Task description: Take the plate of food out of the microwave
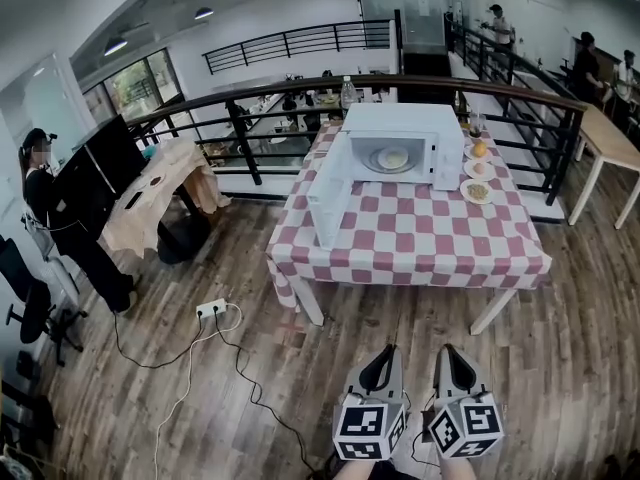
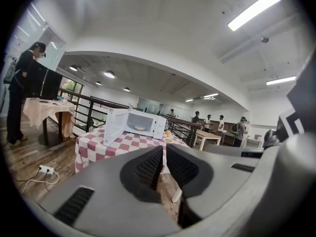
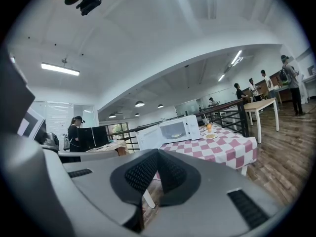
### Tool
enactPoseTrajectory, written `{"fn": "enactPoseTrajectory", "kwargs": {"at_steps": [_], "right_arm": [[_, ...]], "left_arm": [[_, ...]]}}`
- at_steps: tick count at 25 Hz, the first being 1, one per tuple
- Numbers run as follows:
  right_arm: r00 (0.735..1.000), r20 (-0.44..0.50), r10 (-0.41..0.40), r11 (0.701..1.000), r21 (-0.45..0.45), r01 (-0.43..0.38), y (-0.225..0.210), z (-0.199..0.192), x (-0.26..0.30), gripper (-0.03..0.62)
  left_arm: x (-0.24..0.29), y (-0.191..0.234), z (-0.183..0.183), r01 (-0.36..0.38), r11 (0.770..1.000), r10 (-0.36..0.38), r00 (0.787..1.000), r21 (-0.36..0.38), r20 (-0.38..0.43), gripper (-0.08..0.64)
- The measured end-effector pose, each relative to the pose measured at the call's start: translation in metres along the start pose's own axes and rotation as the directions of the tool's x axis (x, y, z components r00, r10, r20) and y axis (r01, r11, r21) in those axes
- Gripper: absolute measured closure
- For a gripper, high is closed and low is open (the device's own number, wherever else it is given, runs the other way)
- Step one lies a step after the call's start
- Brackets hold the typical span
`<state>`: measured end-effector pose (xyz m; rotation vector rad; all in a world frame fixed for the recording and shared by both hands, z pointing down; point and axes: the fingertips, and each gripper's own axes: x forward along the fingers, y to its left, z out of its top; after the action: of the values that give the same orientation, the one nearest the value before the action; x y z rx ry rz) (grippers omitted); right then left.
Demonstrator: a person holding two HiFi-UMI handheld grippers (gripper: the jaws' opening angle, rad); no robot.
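My left gripper [image 2: 164,152] has its jaws all but together on nothing; my right gripper [image 3: 158,156] is fully closed and empty. Both point at the white microwave oven [image 1: 420,128], its door [image 1: 328,193] swung open, with the white plate of food [image 1: 392,158] inside it. It stands on the red-and-white checked table [image 1: 420,243]. Only the head view shows my grippers side by side, well short of the microwave.

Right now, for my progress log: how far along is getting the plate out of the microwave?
Done: the microwave door stands open. In hand: nothing; left gripper and right gripper are shut, empty, short of the table. Left: reach the plate inside and bring it out.
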<state>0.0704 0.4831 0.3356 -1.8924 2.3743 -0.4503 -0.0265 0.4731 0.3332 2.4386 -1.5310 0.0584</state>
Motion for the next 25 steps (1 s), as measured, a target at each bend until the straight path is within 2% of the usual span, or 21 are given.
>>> {"fn": "enactPoseTrajectory", "kwargs": {"at_steps": [5, 13, 25], "right_arm": [[1.000, -0.005, 0.003, 1.000, 0.007, -0.003, -0.008, 0.000, 0.012, 0.600], [1.000, -0.012, -0.027, 0.999, 0.019, 0.027, -0.023, 0.005, 0.054, 0.600], [0.999, -0.016, -0.052, 0.998, 0.030, 0.053, -0.020, 0.021, 0.152, 0.600]], "left_arm": [[0.016, 0.003, -0.001, -0.005, 1.000, 0.005, 1.000, -0.005, -0.005, 0.525], [0.063, 0.013, 0.002, 0.035, 0.999, -0.035, 0.999, -0.022, -0.026, 0.525], [0.140, 0.075, 0.037, 0.059, 0.998, -0.060, 0.998, -0.030, -0.024, 0.525]]}}
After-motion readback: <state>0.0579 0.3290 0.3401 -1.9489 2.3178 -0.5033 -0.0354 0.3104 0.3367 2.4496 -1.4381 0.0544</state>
